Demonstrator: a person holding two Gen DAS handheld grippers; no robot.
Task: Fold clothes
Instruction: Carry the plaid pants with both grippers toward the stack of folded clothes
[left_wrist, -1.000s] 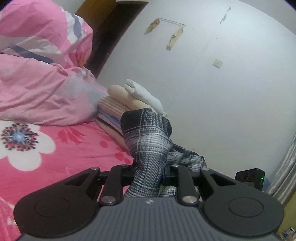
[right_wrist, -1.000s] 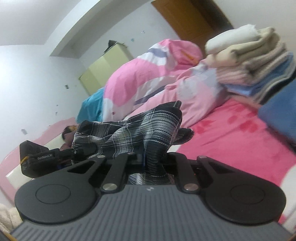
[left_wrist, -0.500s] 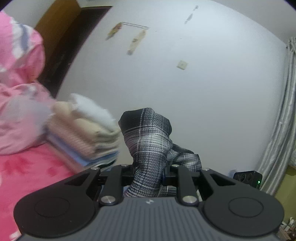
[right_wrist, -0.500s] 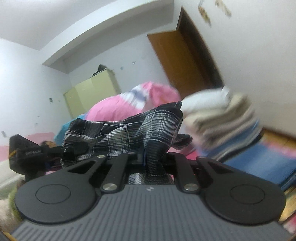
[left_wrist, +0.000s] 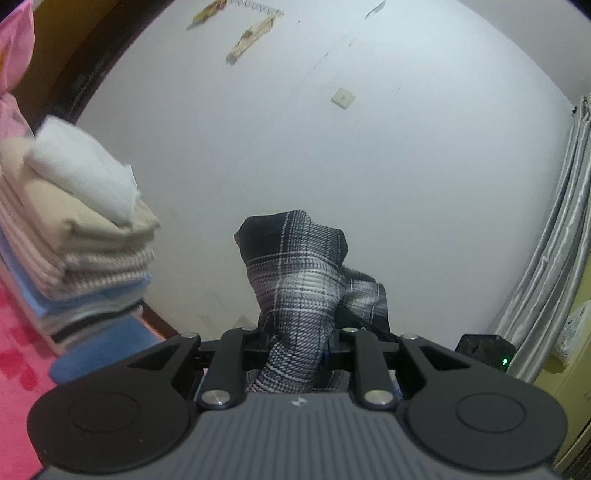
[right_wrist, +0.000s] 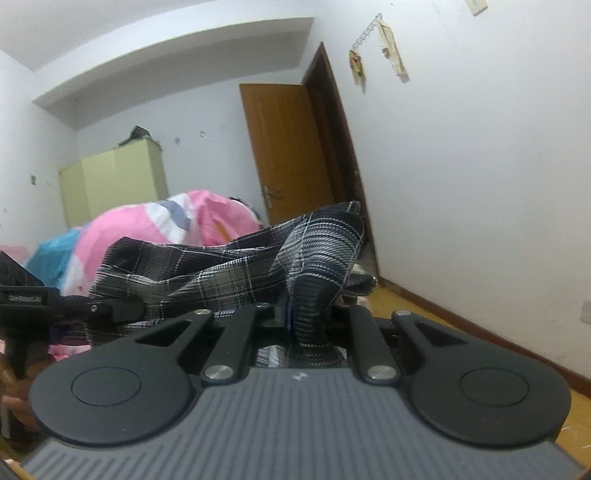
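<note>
Both tongs clamped on the plaid garment (left_wrist: 295, 280): left gripper (left_wrist: 295, 341) pinched a bunched end, right gripper (right_wrist: 308, 325) the other end, cloth slung between them in the air. Stack of folded clothes (left_wrist: 74, 236) sat left of the left tongs. This piece looked unfolded yet; spreading and folding remained.
</note>
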